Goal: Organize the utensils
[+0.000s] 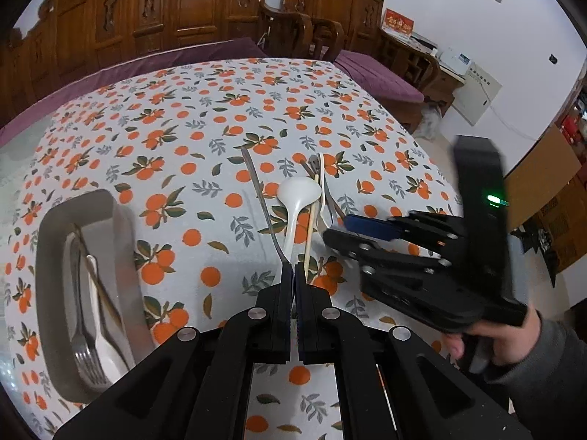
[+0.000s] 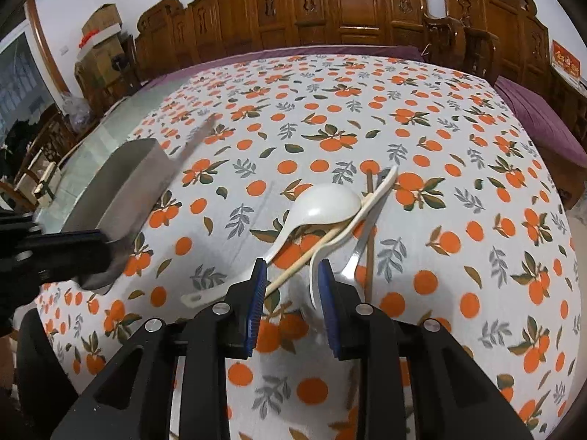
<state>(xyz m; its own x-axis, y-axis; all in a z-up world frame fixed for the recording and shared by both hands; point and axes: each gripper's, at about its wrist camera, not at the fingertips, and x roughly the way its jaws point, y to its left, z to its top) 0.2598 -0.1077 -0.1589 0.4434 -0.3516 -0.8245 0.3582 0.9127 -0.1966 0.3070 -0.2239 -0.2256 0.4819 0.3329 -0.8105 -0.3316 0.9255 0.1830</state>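
Note:
My left gripper (image 1: 294, 269) is shut on the thin handle of a metal utensil (image 1: 261, 198) that stretches away over the table. A grey tray (image 1: 123, 242) lies left of it, holding a fork (image 1: 82, 348), a white spoon and other pieces. A pile lies on the cloth: a white ladle spoon (image 1: 298, 194) (image 2: 323, 207), a light chopstick (image 2: 304, 258), a second white spoon (image 2: 370, 205), a metal spoon and a dark chopstick. My right gripper (image 2: 290, 278) is open, jaws on either side of the pile's near ends; it also shows in the left wrist view (image 1: 339, 227).
The table (image 2: 458, 168) wears an orange-print cloth. Carved wooden chairs and a purple-cushioned bench stand behind it. In the right wrist view the tray (image 2: 121, 198) is at the left with the left gripper (image 2: 55, 253) beside it.

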